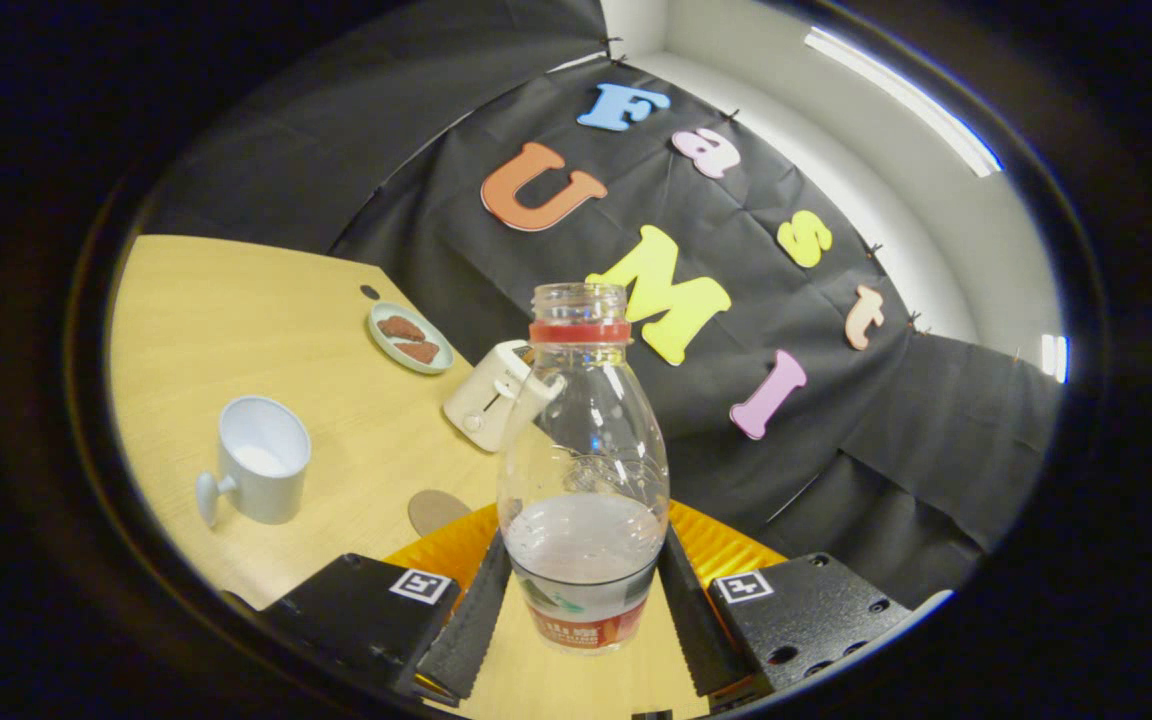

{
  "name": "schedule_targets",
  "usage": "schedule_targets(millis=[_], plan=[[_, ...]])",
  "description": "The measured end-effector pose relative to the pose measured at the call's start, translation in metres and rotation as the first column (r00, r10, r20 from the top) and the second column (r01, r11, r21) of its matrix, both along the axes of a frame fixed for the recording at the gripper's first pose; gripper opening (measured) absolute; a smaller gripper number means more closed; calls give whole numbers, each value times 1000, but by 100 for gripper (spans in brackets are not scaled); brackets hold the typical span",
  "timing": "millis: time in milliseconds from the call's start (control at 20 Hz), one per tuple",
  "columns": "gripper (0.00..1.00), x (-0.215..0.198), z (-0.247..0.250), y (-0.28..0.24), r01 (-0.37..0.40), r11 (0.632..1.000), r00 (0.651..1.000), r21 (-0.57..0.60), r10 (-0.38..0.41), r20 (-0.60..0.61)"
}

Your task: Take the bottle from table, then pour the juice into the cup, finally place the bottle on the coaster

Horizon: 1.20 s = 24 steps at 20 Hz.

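A clear plastic bottle (583, 480) with no cap and a red neck ring stands upright between my fingers, partly filled with pale juice. Both fingers (476, 620) press on its lower, labelled part, so my gripper (584, 610) is shut on the bottle. The view is tilted, and the bottle looks lifted a little off the wooden table (236, 330). A white cup (258, 460) with a handle stands to the left, beyond my left finger. A round brown coaster (436, 510) lies flat on the table between the cup and the bottle.
A white toaster (492, 395) sits just behind the bottle. Farther back a small plate (410, 338) holds two brown pieces. A yellow ribbed mat (716, 545) lies under the bottle's far side. Black cloth walls close off the table's back edge.
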<state>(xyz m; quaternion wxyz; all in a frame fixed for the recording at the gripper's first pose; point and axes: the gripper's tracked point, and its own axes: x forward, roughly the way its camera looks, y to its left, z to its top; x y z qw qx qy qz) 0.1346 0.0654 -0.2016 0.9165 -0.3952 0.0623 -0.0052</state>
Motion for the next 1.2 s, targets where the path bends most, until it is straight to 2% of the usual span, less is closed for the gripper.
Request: schedule_targets(millis=[200,450,700,850,1200], plan=[[81,5,-13,10,-12,996,1000,-92,11,-8],[80,9,-3,20,1,978,998,-207,12,61],[81,12,7,26,0,938,995,-348,37,98],[80,11,10,30,4,892,994,-452,48,103],[80,12,3,48,-16,847,994,-531,72,84]])
